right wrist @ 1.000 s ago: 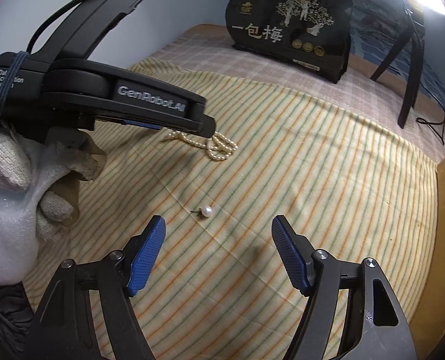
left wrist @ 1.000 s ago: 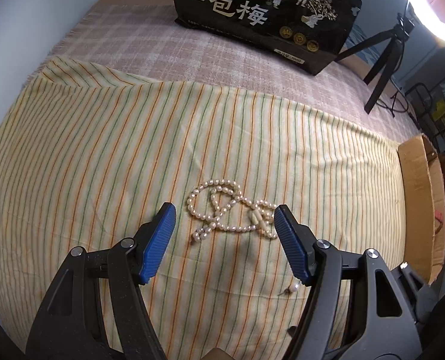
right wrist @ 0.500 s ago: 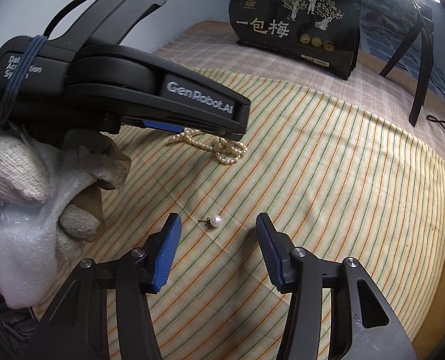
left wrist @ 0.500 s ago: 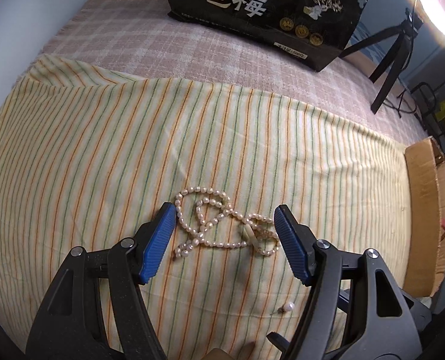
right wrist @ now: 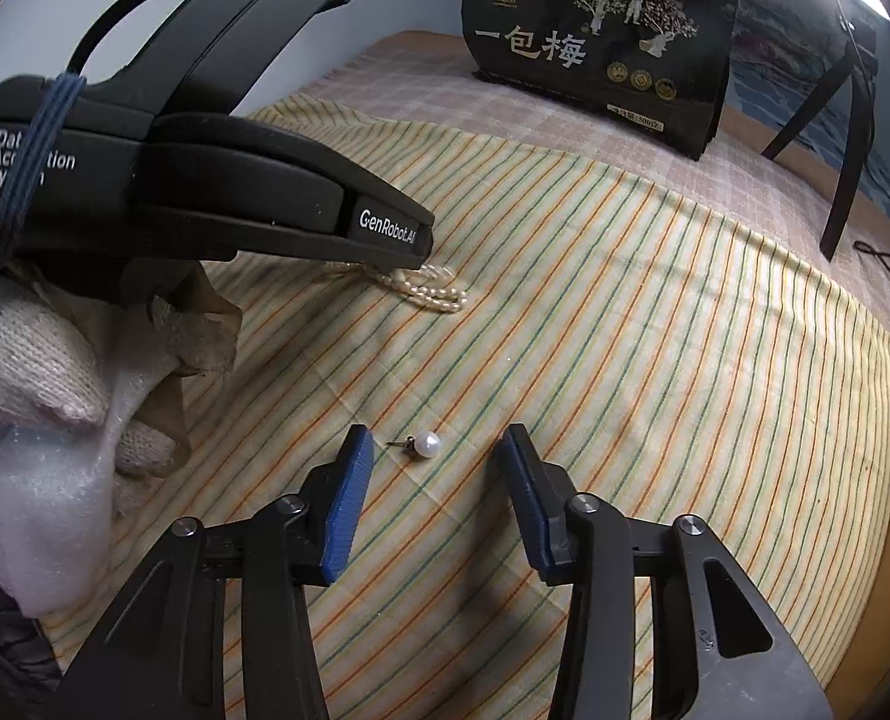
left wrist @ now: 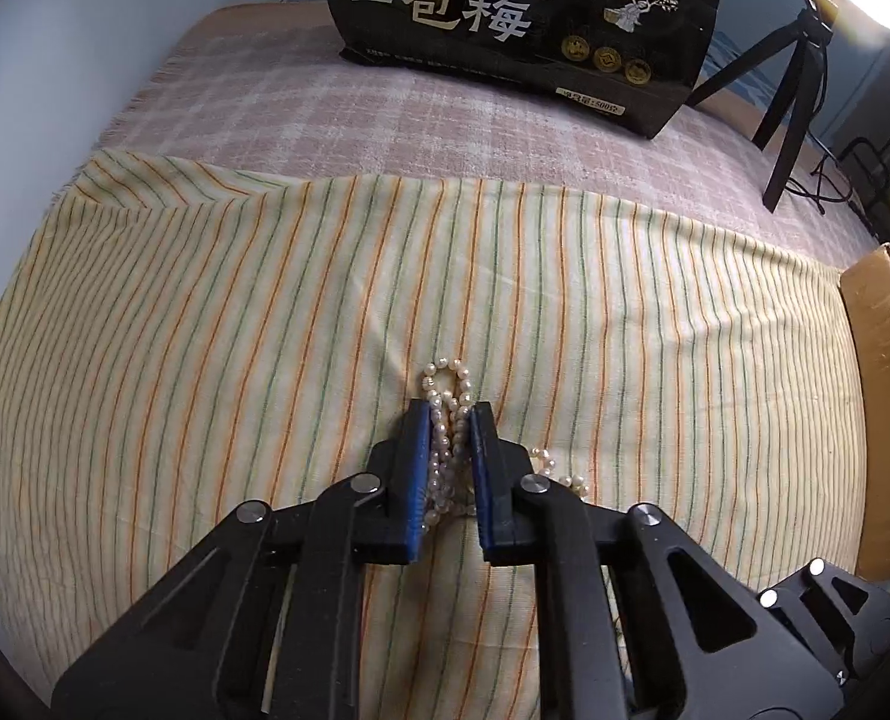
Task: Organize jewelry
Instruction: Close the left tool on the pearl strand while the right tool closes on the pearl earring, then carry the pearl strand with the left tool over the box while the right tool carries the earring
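- Left wrist view: the left gripper has its blue fingers clenched on the pearl necklace, with several strands bunched between the two pads.
- One loop of the necklace pokes out beyond the fingertips onto the striped cloth; another short run of beads trails out just to the right of the right-hand finger and lies on the cloth.
- The striped cloth is spread over a pink checked blanket on the bed; a black bag with gold print stands at the far end, and a black tripod rises to the right of it.
- A cardboard box edge shows at the right of the cloth.
- Right wrist view: the right gripper is spread wide, grasping nothing, its fingertips low over the striped cloth.
- A single pearl earring lies on the cloth between the two fingertips, nearer the left-hand one, touching neither; its small post points left.
- The same view shows the left gripper's black body at upper left, held by a hand in a white knit glove, with part of the necklace visible on the cloth under its front end.
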A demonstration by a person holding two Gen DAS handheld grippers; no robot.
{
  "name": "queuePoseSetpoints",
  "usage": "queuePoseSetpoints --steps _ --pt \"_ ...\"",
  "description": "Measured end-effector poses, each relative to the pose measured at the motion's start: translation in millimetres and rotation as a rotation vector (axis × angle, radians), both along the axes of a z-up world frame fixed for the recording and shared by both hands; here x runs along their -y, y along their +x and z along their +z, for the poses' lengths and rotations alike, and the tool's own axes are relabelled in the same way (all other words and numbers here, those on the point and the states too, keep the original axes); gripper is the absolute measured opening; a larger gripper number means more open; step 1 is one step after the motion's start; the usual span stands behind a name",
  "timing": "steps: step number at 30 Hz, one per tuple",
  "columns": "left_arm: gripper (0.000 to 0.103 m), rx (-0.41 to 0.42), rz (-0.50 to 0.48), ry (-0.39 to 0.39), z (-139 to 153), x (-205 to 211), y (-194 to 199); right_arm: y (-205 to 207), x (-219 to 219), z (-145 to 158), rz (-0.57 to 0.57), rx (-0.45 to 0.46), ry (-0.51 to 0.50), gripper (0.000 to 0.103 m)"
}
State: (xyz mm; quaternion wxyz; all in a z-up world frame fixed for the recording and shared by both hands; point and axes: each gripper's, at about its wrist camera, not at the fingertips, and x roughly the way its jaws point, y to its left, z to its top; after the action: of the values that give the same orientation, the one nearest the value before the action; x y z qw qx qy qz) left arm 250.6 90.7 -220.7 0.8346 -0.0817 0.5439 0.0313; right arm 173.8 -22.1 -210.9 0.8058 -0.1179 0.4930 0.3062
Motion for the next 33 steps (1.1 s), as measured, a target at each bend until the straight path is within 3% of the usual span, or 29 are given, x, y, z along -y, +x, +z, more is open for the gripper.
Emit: queuePoseSetpoints --steps 5,11,25,33 --pt "0.006 0.001 0.009 -0.020 2 -8 -3 1 -1 0 0.006 0.001 0.002 0.007" --pt "0.005 0.016 0.042 -0.080 13 -22 -10 1 4 5 -0.005 -0.012 0.029 0.007" --pt "0.005 0.103 0.055 -0.172 53 -40 -41 -16 30 49 -0.028 0.048 0.073 0.007" --pt "0.005 0.195 0.009 -0.234 95 -24 -56 -21 57 76 -0.033 0.099 0.086 0.007"
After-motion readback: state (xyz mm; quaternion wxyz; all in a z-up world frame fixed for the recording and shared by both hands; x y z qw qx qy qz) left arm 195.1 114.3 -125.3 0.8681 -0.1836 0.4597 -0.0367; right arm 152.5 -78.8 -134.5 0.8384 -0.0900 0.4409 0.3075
